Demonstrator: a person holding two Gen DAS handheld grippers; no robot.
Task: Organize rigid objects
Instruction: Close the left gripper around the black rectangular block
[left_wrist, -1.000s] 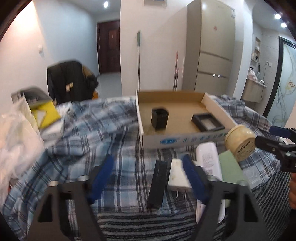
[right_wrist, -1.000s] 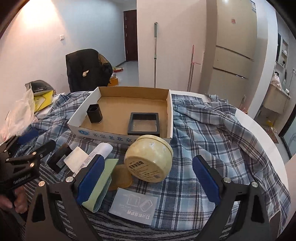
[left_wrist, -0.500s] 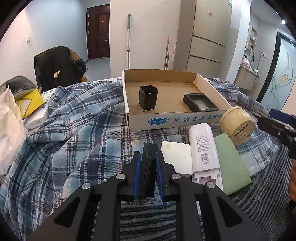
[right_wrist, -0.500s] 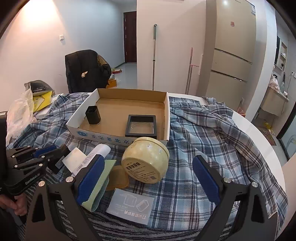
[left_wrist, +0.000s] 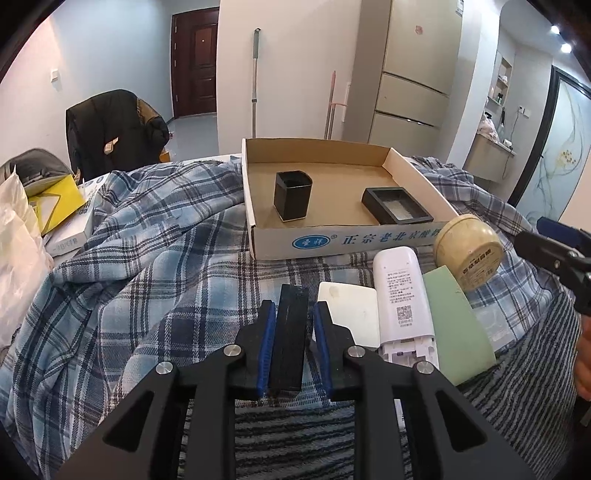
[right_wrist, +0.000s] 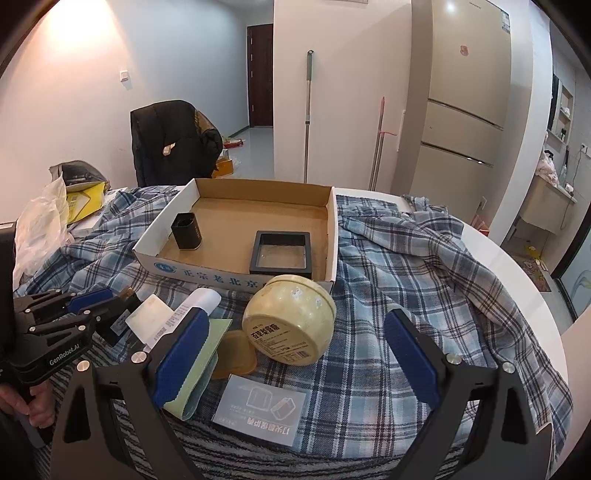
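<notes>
My left gripper (left_wrist: 293, 314) is shut on a flat black block (left_wrist: 290, 332), held just above the plaid cloth in front of the cardboard box (left_wrist: 332, 242). The box holds a black cup (left_wrist: 292, 201) and a black square tray (left_wrist: 396, 205). My right gripper (right_wrist: 295, 339) is open and empty, its jaws on either side of a cream round tin (right_wrist: 290, 323) without touching it. In the right wrist view the left gripper (right_wrist: 107, 302) shows at the left with the black block (right_wrist: 118, 325).
A white charger (left_wrist: 349, 312), a white remote (left_wrist: 402, 299), a green pad (left_wrist: 456, 325) and the cream tin (left_wrist: 469, 251) lie beside the block. A tan lid (right_wrist: 236, 354) and a grey card (right_wrist: 258, 410) lie near the front. Bags and boxes (left_wrist: 44, 210) sit at the left.
My left gripper has closed on the black block and lifted it slightly off the cloth. My right gripper has stayed open around the tin, barely moving.
</notes>
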